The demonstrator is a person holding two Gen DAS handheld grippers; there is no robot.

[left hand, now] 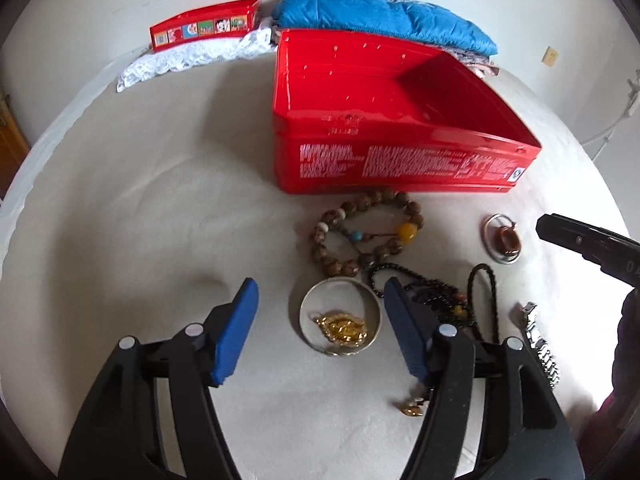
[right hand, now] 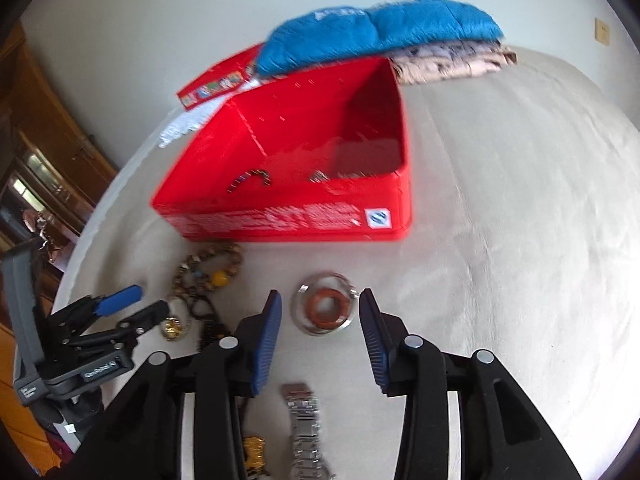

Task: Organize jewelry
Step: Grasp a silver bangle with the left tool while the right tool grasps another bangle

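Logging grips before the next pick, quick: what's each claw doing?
Left claw: open, empty, over the silver bangle.
Right claw: open, empty, over the ring with red stone.

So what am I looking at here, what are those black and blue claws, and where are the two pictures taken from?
Those claws are hand-held grippers with two blue-padded fingers; a person carries one in each hand. Each picture comes from a camera mounted on one gripper, looking forward along its fingers. The left gripper hangs open over a silver bangle that rings a gold chain. The right gripper hangs open over a second ring with a reddish pendant inside. Neither holds anything. Also on the cream cloth: a wooden bead bracelet, dark bead strings, a metal watch and an open red box.
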